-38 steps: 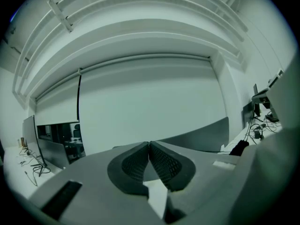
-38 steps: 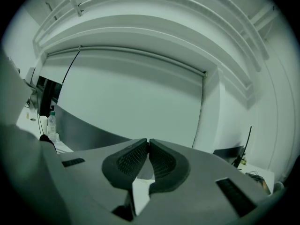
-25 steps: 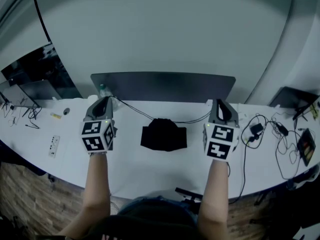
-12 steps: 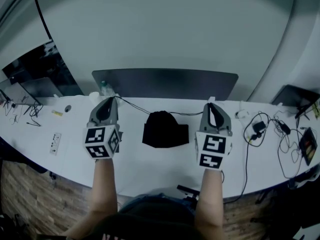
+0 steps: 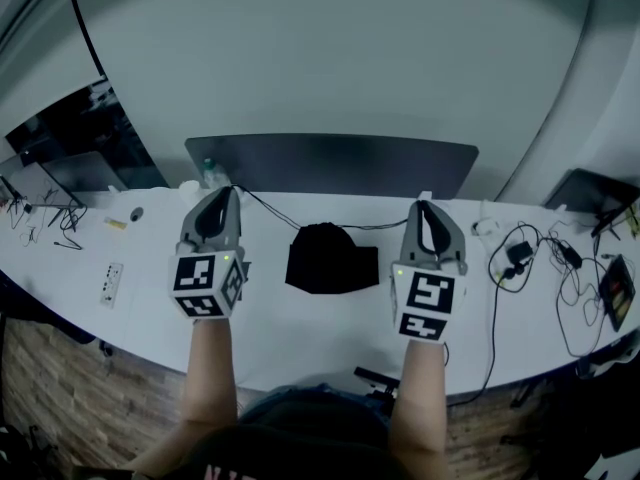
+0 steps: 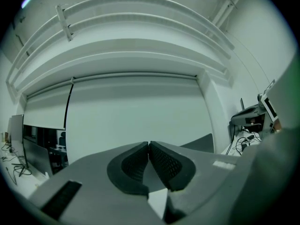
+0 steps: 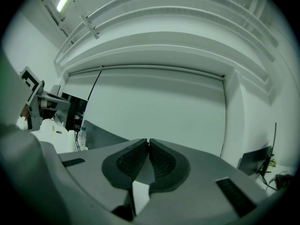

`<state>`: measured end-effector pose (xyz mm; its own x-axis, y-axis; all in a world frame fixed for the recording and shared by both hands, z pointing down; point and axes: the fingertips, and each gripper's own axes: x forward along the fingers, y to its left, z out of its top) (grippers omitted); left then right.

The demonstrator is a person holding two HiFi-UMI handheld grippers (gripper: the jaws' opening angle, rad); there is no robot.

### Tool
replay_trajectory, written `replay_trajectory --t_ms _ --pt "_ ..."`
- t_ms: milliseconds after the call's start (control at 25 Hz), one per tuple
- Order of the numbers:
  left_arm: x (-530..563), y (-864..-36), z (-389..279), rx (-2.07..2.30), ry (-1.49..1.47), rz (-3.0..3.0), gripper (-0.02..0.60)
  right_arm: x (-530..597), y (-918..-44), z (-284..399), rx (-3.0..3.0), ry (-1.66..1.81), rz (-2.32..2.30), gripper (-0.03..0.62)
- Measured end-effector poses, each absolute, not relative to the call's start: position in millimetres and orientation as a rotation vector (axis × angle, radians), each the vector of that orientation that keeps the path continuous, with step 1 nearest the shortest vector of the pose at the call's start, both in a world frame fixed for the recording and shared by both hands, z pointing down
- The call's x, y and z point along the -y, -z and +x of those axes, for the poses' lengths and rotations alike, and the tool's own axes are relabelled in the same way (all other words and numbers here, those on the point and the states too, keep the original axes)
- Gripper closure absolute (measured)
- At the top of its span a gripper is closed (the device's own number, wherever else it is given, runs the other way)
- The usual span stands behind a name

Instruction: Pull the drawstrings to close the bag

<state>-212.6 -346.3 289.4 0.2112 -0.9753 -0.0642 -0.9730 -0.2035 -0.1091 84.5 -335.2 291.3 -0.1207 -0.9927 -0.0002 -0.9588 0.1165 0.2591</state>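
Note:
A black drawstring bag (image 5: 332, 260) lies on the white table (image 5: 300, 328), between my two grippers in the head view; its top is bunched up. A thin black drawstring (image 5: 264, 207) runs from the bag's top to the tip of my left gripper (image 5: 231, 190). A second one (image 5: 378, 226) runs to my right gripper (image 5: 421, 204). Both grippers point level, away from me. In the left gripper view the left gripper (image 6: 149, 144) has its jaws pressed together, and in the right gripper view so does the right gripper (image 7: 148, 140). Neither of those views shows the strings or the bag.
A dark panel (image 5: 330, 163) stands along the table's back edge, with a water bottle (image 5: 206, 176) at its left end. Cables and chargers (image 5: 520, 258) sprawl on the right, next to a flat device (image 5: 612, 293). A power strip (image 5: 110, 286) and laptops (image 5: 60, 178) lie on the left.
Both grippers have shifted a little inward toward the bag, still holding the strings. The strings' angle to the bag is shallower and the bag's top sits more bunched.

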Motion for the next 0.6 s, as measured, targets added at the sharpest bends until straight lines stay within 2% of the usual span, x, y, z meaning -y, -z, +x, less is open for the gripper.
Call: replay_trajectory --t_ms 600 --pt "331 -258 -204 -1.745 -0.122 -2.182 0.569 323 -264 77 2.338 0.622 1.973 0.586"
